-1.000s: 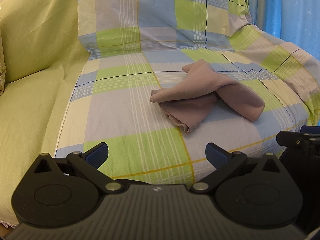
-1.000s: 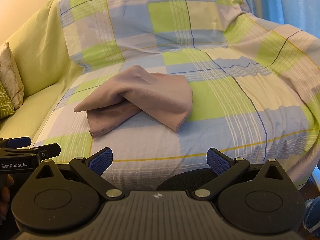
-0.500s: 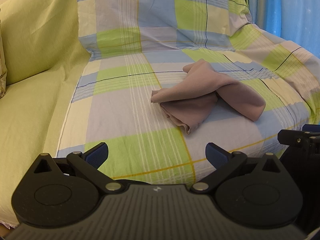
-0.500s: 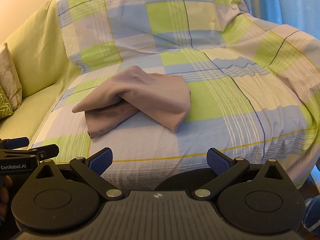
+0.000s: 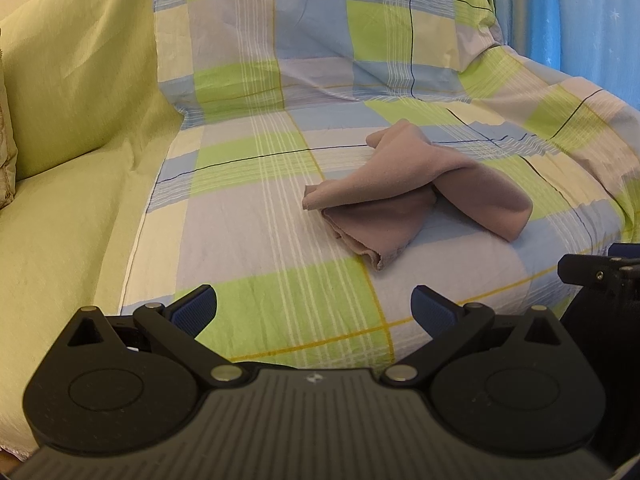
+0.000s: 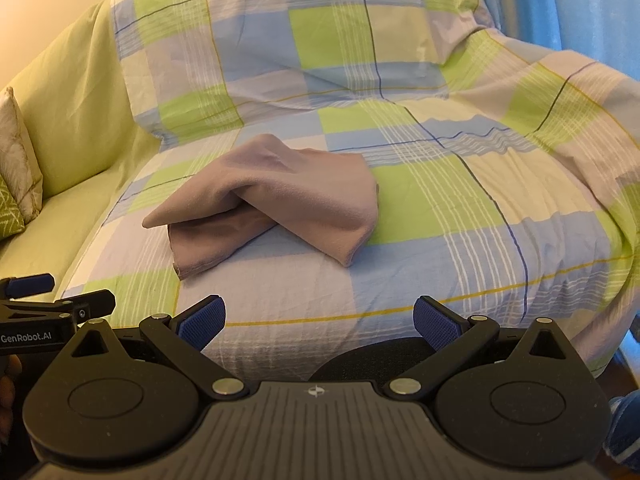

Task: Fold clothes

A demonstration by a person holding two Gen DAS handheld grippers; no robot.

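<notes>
A mauve cloth (image 5: 408,204) lies loosely folded, with two flaps crossed over each other, on the checked sheet (image 5: 256,224) that covers the sofa seat. In the right wrist view the same cloth (image 6: 272,200) sits left of centre. My left gripper (image 5: 314,310) hovers open over the seat's front edge, well short of the cloth, with nothing between its blue pads. My right gripper (image 6: 318,320) is open too, held off the front of the seat, empty. Each gripper shows at the edge of the other's view.
The green sofa cover (image 5: 72,184) lies bare to the left of the sheet. Patterned cushions (image 6: 16,172) lean at the far left. A blue curtain (image 5: 592,20) hangs behind on the right. The sheet drapes over the right armrest (image 6: 580,120).
Both grippers have drifted slightly; the cloth sits a touch further from them in the views. The cloth itself has not moved, and both grippers stay open.
</notes>
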